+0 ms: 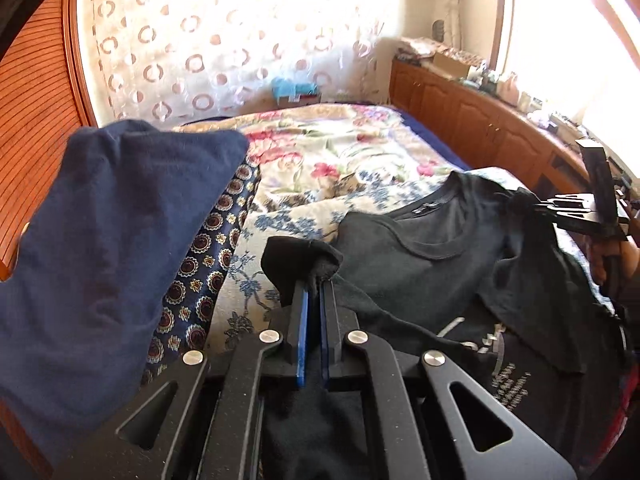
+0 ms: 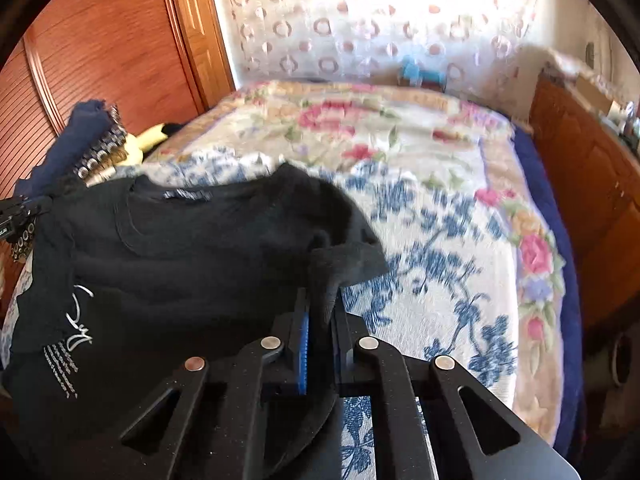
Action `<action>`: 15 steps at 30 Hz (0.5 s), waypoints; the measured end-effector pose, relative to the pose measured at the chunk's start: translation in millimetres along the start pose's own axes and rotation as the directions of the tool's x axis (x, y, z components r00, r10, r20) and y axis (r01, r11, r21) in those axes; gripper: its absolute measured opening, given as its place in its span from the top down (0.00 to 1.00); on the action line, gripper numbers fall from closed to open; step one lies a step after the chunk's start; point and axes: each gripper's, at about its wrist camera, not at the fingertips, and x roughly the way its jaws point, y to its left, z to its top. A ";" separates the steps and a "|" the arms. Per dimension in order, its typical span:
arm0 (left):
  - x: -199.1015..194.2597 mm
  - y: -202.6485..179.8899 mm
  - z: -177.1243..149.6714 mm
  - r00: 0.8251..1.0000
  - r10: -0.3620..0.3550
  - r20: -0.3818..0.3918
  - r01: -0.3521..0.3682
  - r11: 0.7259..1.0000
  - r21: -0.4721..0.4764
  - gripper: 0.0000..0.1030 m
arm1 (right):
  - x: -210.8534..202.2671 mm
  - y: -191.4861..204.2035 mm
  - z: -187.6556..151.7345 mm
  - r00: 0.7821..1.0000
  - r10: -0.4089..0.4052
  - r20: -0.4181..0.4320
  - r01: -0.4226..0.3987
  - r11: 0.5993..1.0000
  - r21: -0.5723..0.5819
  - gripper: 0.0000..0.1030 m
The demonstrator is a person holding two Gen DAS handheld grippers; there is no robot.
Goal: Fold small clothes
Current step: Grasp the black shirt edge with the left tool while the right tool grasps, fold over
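A black T-shirt (image 1: 432,272) with white print lies collar-up on the floral bedspread (image 1: 340,160). My left gripper (image 1: 318,284) is shut on a bunched corner of its fabric at one shoulder, lifted a little off the bed. In the right wrist view the same T-shirt (image 2: 200,260) spreads to the left, and my right gripper (image 2: 322,300) is shut on the opposite sleeve edge, cloth pinched between the blue pads. The right gripper (image 1: 520,200) also shows at the far side of the shirt in the left wrist view, held by a hand.
A navy garment (image 1: 112,240) fills the left foreground over a patterned dark cloth (image 1: 200,264). A wooden cabinet (image 1: 480,120) with clutter on top runs along the bed's right side. A wooden wardrobe (image 2: 112,40) stands left. A patterned curtain (image 1: 240,40) hangs behind.
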 end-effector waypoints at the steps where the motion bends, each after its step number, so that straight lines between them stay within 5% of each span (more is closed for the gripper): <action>1: -6.2 -1.9 -0.7 1.000 -0.007 0.010 0.007 1.000 0.004 0.94 | -8.4 2.3 -0.6 1.000 0.008 0.025 -0.008 1.000 -0.003 0.94; 15: -92.8 -20.6 -63.9 0.993 -0.039 0.110 0.038 0.999 0.018 0.95 | -116.0 39.2 -76.8 0.981 0.014 0.191 -0.010 1.000 -0.027 0.94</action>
